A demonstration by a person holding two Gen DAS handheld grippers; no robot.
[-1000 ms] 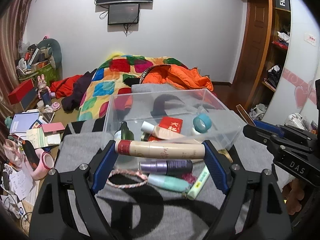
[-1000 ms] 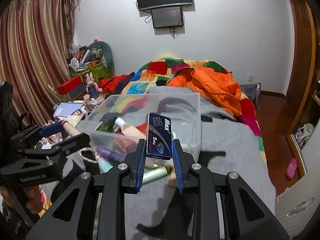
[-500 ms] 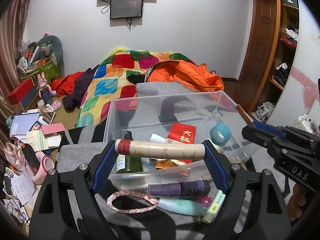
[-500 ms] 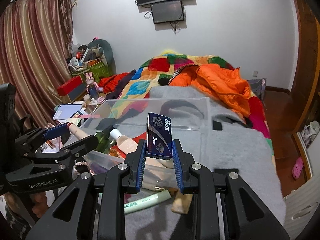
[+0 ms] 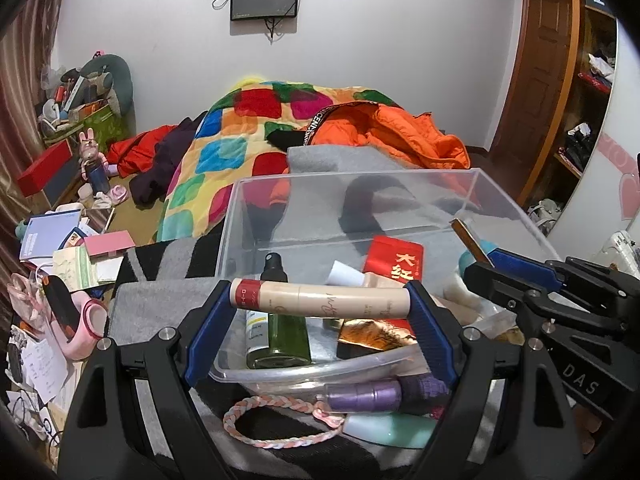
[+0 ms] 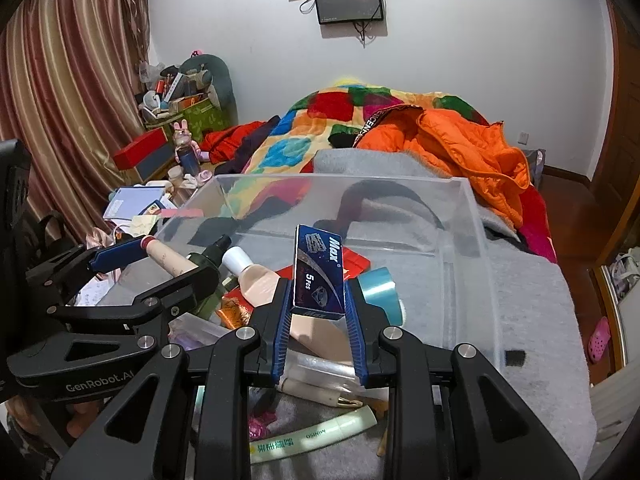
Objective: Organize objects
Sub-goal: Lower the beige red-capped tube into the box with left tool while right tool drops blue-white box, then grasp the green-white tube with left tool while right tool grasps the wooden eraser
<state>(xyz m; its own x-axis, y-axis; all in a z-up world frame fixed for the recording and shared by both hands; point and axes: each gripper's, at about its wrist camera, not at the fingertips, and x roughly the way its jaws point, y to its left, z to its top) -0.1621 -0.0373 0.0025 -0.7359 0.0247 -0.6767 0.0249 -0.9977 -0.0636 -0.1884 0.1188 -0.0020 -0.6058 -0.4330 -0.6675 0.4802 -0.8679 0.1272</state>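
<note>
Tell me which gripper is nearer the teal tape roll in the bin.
Right. The right gripper, holding the blue razor box, is just beside the teal tape roll; the left gripper, holding the beige tube, sits across the clear bin.

Left gripper [image 5: 320, 306] jaws spread wide, clamping a tube [image 5: 320, 300] end to end, held level. Right gripper [image 6: 318, 312] jaws narrow, pinching a box [image 6: 319, 274] upright by its flat sides. Both grippers level, side by side, pointing forward.

A beige tube [image 5: 320, 300] with a red band, a dark blue box [image 6: 319, 276], apparently silver-printed, a multicoloured checked quilt [image 5: 240, 132].
</note>
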